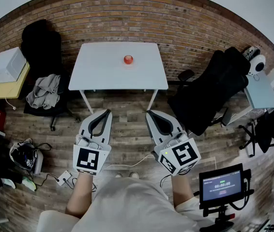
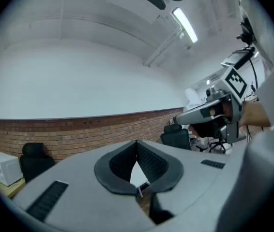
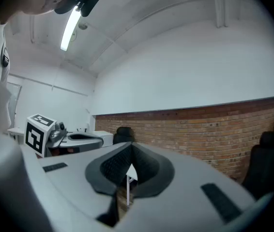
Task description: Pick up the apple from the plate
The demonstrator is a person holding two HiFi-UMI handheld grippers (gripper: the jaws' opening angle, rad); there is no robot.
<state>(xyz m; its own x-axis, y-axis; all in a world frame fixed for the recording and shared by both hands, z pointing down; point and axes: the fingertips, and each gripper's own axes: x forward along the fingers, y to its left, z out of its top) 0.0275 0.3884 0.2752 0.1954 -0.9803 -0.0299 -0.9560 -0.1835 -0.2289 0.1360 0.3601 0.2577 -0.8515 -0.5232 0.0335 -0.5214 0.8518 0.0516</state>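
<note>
Red apple (image 1: pixel 128 59) sits pretty much dead centre on the white worktop (image 1: pixel 98 71), a bit toward the far edge. The plate (image 1: pixel 128 65) under it is so pale it barely shows against the surface. Honestly the apple is just a small round blob from the head view, so I can't tell which way the stem points or whether it has any long axis at all. Nothing is touching it. Both tools are well short of the worktop, out over the wooden floor (image 1: pixel 127 139) on the near side. The left tool (image 1: pixel 107 112) has its jaws pressed together with nothing between them, and its own view shows the dark pads meeting at the tip. The right tool (image 1: pixel 149 113) is the same, tips closed on each other and empty. Both are held level, side by side, pointing toward the worktop and angled in slightly toward each other, marker cubes back by the wrists. Bare forearms (image 1: pixel 81 195) run up from the bottom of the frame. Behind the worktop there's a brick wall (image 1: pixel 142 18), with a black office chair (image 1: pixel 42 47) to the left, a grey garment (image 1: pixel 44 91) draped below it, and a small screen (image 1: pixel 221 182) at lower right.
</note>
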